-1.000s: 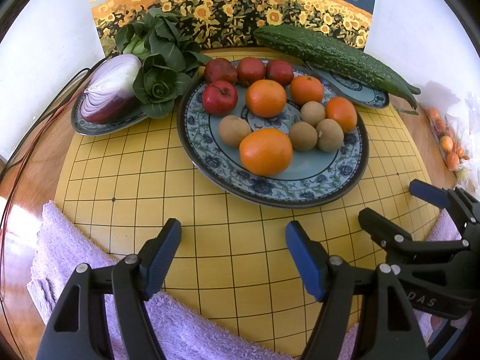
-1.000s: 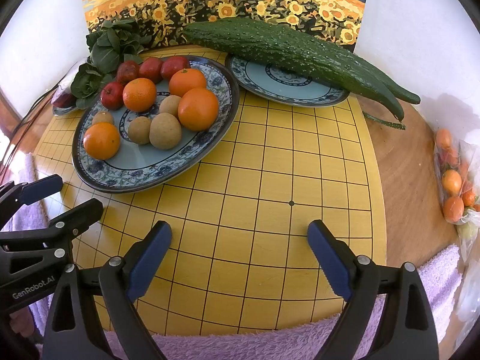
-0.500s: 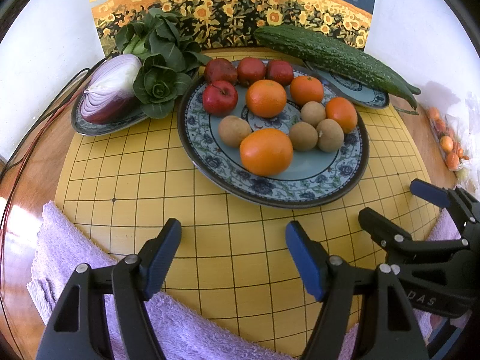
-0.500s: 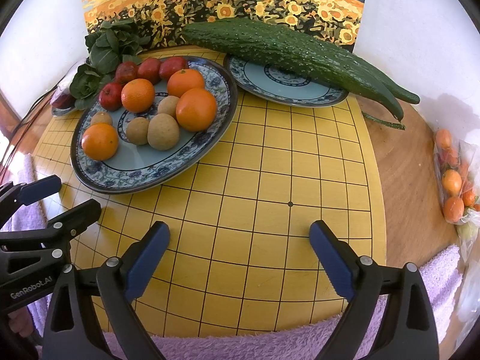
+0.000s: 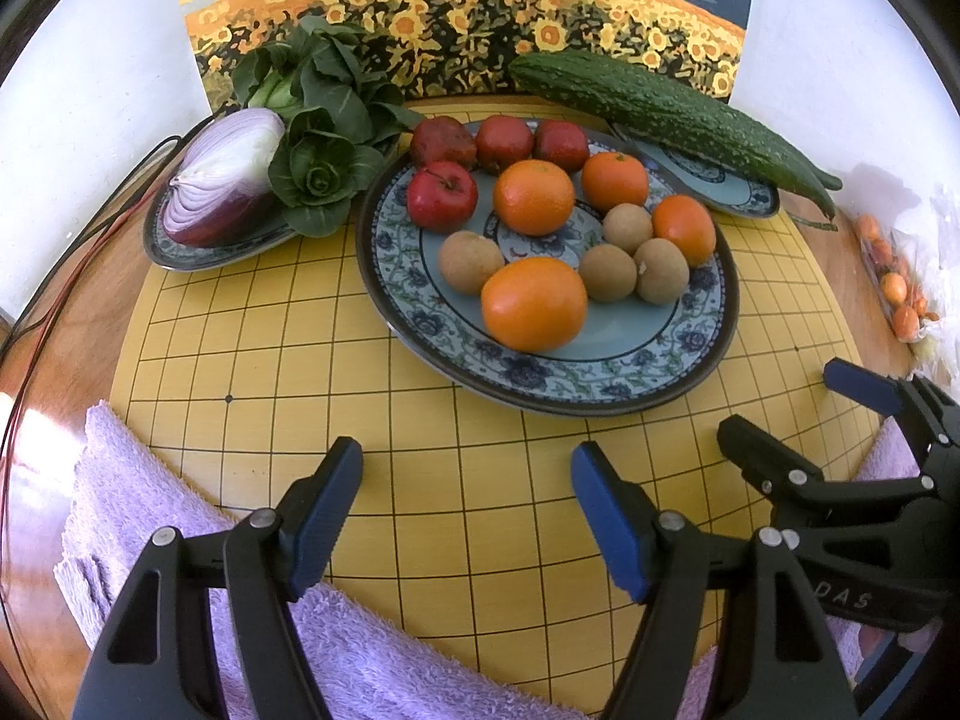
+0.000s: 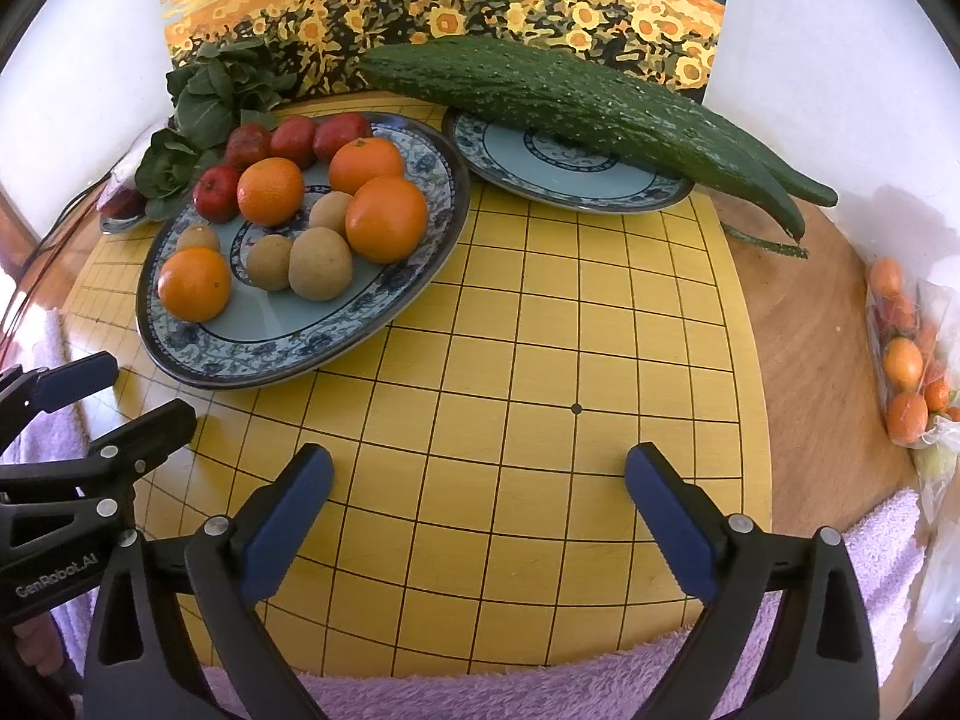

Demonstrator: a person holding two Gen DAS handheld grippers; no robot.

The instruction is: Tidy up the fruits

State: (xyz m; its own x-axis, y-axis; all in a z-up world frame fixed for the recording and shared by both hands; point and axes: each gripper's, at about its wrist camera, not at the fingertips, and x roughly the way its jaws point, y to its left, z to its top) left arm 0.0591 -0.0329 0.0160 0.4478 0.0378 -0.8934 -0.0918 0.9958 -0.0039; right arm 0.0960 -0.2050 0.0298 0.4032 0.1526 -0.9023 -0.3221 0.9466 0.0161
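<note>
Left wrist view. Big patterned plate (image 5: 543, 387) sits on a yellow grid board (image 5: 288, 372). On the plate: four oranges (image 5: 533, 303), four red apples (image 5: 442, 195) along the far rim, four small brown round fruits (image 5: 471, 261) among the oranges. Fruit skins look whole; oranges glossy, brown ones dull. A smaller plate (image 5: 180, 252) to the left holds a halved red onion (image 5: 225, 180) and leafy greens (image 5: 321, 138). A third plate (image 5: 738, 204) at the far right carries a long bumpy cucumber (image 5: 666, 114). A clear bag of small orange fruits (image 5: 897, 282) lies at the right edge, off the board. Left gripper (image 5: 467, 480) hangs over bare board near the plate's near rim, jaws apart, nothing between them. Purple towel (image 5: 150, 510) lies under it.

Right wrist view. The fruit plate (image 6: 288, 348) is up and to the left of the right gripper (image 6: 479, 471), well apart from it. The cucumber plate (image 6: 570, 180) is straight ahead; the cucumber (image 6: 570, 102) overhangs its rim on the right. Bag of small fruits (image 6: 906, 360) at far right. Right gripper's jaws are wide and opening, with only bare board between them.
</note>
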